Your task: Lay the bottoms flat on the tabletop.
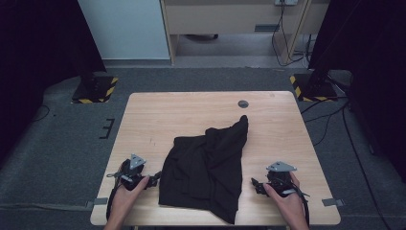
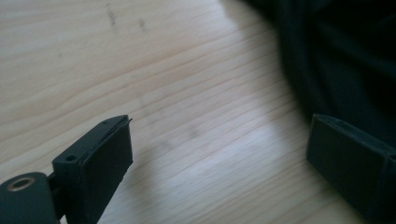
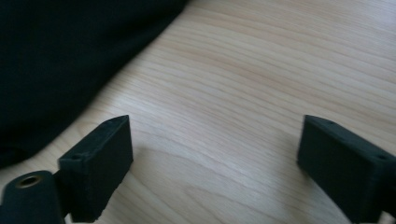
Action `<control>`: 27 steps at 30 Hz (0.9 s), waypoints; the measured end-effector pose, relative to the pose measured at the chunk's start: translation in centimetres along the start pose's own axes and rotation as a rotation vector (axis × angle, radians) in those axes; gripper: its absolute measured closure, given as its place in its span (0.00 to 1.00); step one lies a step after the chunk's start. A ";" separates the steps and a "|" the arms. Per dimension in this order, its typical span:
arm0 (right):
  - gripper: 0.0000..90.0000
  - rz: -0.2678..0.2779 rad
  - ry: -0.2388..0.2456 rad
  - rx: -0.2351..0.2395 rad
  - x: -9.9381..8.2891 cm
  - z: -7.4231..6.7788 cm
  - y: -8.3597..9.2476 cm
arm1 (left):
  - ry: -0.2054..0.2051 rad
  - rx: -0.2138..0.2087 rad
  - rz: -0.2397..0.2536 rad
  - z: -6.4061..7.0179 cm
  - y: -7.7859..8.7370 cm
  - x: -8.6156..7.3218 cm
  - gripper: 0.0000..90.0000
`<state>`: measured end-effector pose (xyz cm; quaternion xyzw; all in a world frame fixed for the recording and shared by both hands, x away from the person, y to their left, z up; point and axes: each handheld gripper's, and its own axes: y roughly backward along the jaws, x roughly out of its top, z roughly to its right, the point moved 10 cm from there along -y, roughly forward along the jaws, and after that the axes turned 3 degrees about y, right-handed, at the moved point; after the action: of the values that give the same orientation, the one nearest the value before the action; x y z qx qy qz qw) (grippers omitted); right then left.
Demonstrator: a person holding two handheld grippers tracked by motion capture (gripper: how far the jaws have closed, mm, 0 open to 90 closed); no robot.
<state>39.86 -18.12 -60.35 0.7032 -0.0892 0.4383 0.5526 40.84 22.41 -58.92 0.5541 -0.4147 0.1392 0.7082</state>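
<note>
Nearest to us in the high view are our 2 hands, coming in from the bottom edge. We hold the left gripper low on the wooden table, just beside the left edge of the black garment, and the right gripper a little apart from the garment's right edge. The garment lies crumpled in the middle of the near half of the table, with 1 corner trailing toward the far right, near a small round grey disc set in the tabletop.

From the left gripper view, we see our left gripper released, its 2 jaws wide apart over bare wood, with the dark cloth just beyond the right-hand jaw; whether it touches the cloth we cannot tell.

From the right gripper view, our right gripper is likewise released, nothing between its jaws but wood grain. The garment fills the upper left, near the left-hand jaw but apart from it.
</note>
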 end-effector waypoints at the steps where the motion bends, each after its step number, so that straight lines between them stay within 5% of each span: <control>1: 0.16 0.000 0.000 0.000 0.0 0.0 0.0 | 0.000 0.000 0.000 0.0 0.0 0.0 0.07; 3: 0.19 0.030 0.021 0.059 1.2 -1.7 0.3 | -0.021 -0.039 0.039 2.2 0.5 1.1 0.06; 4: 0.19 0.030 0.021 0.059 1.2 -1.7 0.3 | -0.021 -0.039 0.039 2.2 0.5 1.1 0.06; 5: 0.23 0.042 0.050 0.091 2.1 -3.2 0.5 | -0.017 -0.079 0.069 3.9 0.8 1.9 0.06; 6: 0.23 0.042 0.050 0.091 2.1 -3.2 0.5 | -0.017 -0.079 0.069 3.9 0.8 1.9 0.06; 8: 0.28 0.055 0.087 0.141 3.1 -5.3 0.6 | -0.057 -0.126 0.077 6.5 0.4 2.4 0.05; 12: 0.29 0.040 0.151 0.156 4.4 -7.0 0.0 | -0.077 -0.153 0.064 8.3 -0.4 2.5 0.05; 15: 0.23 0.054 0.190 0.156 7.8 -8.1 -0.4 | -0.123 -0.162 0.042 9.4 -1.2 2.3 0.12; 20: 0.20 0.069 0.194 0.146 11.6 -8.7 -1.4 | -0.135 -0.166 0.016 9.7 -1.7 2.1 0.30; 22: 0.19 0.084 0.198 0.140 13.1 -9.4 -2.0 | -0.128 -0.163 0.007 9.4 -2.1 2.0 0.46; 23: 0.35 0.069 0.212 0.147 13.8 -10.2 -2.9 | -0.129 -0.164 0.001 9.2 -2.3 1.9 0.53; 24: 0.35 0.069 0.212 0.147 13.8 -10.2 -2.9 | -0.128 -0.160 -0.009 9.0 -2.5 1.8 0.53; 25: 0.53 0.066 0.238 0.153 13.9 -10.6 -3.3 | -0.132 -0.150 -0.012 8.7 -2.6 1.8 0.58; 26: 0.86 0.050 0.249 0.154 13.6 -10.9 -3.9 | -0.139 -0.145 -0.011 8.5 -2.5 1.8 0.73; 27: 0.94 0.059 0.253 0.163 13.4 -11.0 -3.8 | -0.118 -0.154 0.007 7.8 -2.0 2.1 0.79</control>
<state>44.49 -2.45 -53.41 0.6821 -0.0035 0.5451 0.4873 40.09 14.12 -58.40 0.5037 -0.4673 0.0765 0.7226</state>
